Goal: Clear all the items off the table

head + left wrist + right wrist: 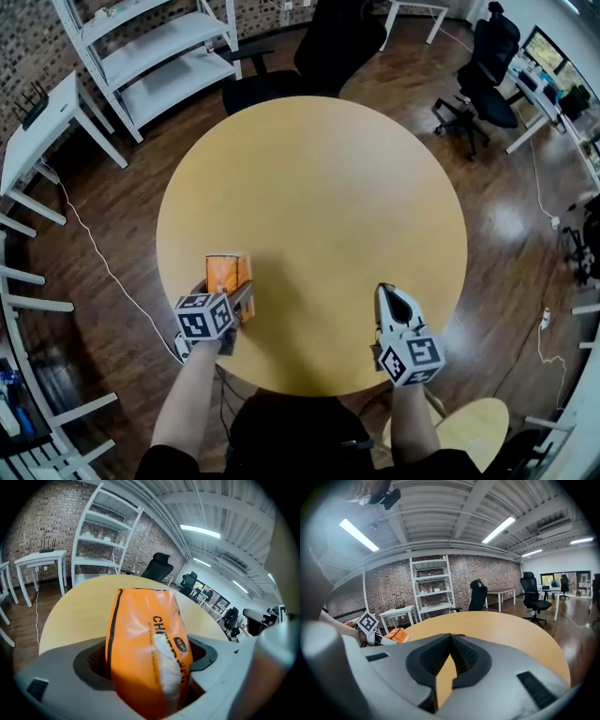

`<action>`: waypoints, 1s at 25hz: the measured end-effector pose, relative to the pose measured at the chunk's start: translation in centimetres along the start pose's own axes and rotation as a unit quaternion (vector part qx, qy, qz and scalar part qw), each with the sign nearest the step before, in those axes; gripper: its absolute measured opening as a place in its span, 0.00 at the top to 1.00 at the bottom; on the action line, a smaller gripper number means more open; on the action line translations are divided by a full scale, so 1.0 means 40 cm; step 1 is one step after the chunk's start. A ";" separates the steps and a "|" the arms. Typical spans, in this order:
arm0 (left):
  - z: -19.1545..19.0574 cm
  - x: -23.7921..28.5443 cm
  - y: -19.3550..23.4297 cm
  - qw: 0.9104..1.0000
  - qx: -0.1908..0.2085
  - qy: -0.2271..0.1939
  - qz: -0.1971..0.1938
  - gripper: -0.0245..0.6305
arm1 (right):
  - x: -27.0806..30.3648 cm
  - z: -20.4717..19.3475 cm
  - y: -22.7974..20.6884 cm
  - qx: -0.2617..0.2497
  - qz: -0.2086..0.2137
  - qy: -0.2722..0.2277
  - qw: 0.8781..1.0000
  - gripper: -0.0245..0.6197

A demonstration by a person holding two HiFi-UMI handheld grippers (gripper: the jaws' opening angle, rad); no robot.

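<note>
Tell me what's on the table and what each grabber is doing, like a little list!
table: round, light wood
orange bag: in the left gripper, at the table's near left
left gripper: closed on the orange bag
right gripper: shut, empty, over the table's near edge
behind the table: white shelf, black chair
</note>
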State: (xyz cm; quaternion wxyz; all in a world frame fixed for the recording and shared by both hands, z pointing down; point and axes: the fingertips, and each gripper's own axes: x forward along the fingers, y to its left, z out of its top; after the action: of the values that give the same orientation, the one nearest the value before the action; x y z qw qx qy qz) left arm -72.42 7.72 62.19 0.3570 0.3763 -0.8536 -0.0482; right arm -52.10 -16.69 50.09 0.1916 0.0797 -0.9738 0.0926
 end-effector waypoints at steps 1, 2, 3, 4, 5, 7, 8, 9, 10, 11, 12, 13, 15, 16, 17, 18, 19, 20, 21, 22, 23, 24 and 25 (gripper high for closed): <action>-0.006 0.022 0.004 1.000 0.003 0.009 0.003 0.30 | 0.008 -0.006 -0.003 0.005 0.001 0.003 1.000 0.95; -0.011 0.043 0.008 1.000 0.006 0.018 0.007 0.30 | 0.016 -0.011 -0.005 0.012 0.004 0.004 1.000 0.95; -0.016 0.060 0.013 1.000 0.009 0.027 0.011 0.30 | 0.021 -0.018 -0.006 0.021 0.005 0.003 1.000 0.95; -0.023 0.074 0.018 0.999 0.010 0.037 0.017 0.30 | 0.023 -0.027 -0.006 0.030 0.005 0.003 1.000 0.95; -0.032 0.086 0.022 0.999 0.011 0.048 0.022 0.30 | 0.024 -0.039 -0.008 0.036 0.003 0.005 0.999 0.95; -0.049 0.106 0.024 0.997 0.012 0.072 0.034 0.30 | 0.028 -0.064 -0.014 0.040 -0.004 0.016 0.999 0.95; -0.056 0.114 0.025 0.996 0.012 0.085 0.038 0.30 | 0.032 -0.073 -0.017 0.038 -0.005 0.022 0.999 0.95; -0.062 0.121 0.026 0.994 0.011 0.096 0.042 0.30 | 0.035 -0.079 -0.020 0.037 -0.005 0.026 0.999 0.95; -0.069 0.126 0.025 0.993 0.010 0.107 0.044 0.30 | 0.039 -0.082 -0.023 0.035 -0.004 0.029 0.999 0.95; -0.074 0.130 0.024 0.992 0.009 0.115 0.046 0.29 | 0.042 -0.082 -0.026 0.036 -0.003 0.029 0.999 0.95; -0.078 0.132 0.022 0.992 0.008 0.120 0.048 0.29 | 0.045 -0.081 -0.029 0.037 -0.002 0.030 0.999 0.95; -0.081 0.133 0.021 0.991 0.007 0.123 0.051 0.28 | 0.048 -0.078 -0.030 0.038 -0.002 0.030 0.999 0.95; -0.081 0.134 0.021 0.990 0.009 0.123 0.061 0.25 | 0.058 -0.074 -0.025 0.037 0.003 0.031 0.999 0.95; -0.077 0.133 0.020 0.991 0.014 0.120 0.065 0.23 | 0.064 -0.073 -0.020 0.036 0.006 0.031 0.999 0.95; -0.073 0.130 0.019 0.991 0.020 0.115 0.068 0.21 | 0.069 -0.073 -0.014 0.035 0.009 0.032 0.999 0.95; -0.067 0.126 0.016 0.991 0.028 0.110 0.068 0.18 | 0.073 -0.072 -0.007 0.034 0.012 0.032 0.999 0.95; -0.060 0.121 0.014 0.992 0.035 0.103 0.067 0.16 | 0.078 -0.071 -0.001 0.033 0.014 0.031 0.999 0.95; -0.052 0.113 0.012 0.993 0.040 0.096 0.065 0.16 | 0.082 -0.070 0.005 0.033 0.017 0.030 0.999 0.95; -0.043 0.105 0.010 0.994 0.042 0.086 0.061 0.15 | 0.085 -0.068 0.010 0.033 0.019 0.029 0.999 0.95; -0.032 0.095 0.007 0.995 0.041 0.074 0.058 0.13 | 0.086 -0.066 0.014 0.033 0.022 0.027 0.999 0.95; -0.020 0.084 0.003 0.996 0.039 0.061 0.054 0.13 | 0.085 -0.063 0.017 0.033 0.026 0.024 0.999 0.95; -0.006 0.072 -0.002 0.997 0.037 0.046 0.052 0.12 | 0.084 -0.058 0.018 0.032 0.030 0.020 0.999 0.95; 0.009 0.059 -0.007 0.998 0.037 0.031 0.050 0.13 | 0.082 -0.053 0.019 0.032 0.035 0.016 0.999 0.92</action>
State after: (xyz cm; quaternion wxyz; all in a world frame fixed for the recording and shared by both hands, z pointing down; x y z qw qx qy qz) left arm -73.58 5.84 63.18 0.3715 0.3476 -0.8608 0.0127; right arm -54.51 -15.88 53.18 0.2008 0.0499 -0.9694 0.1319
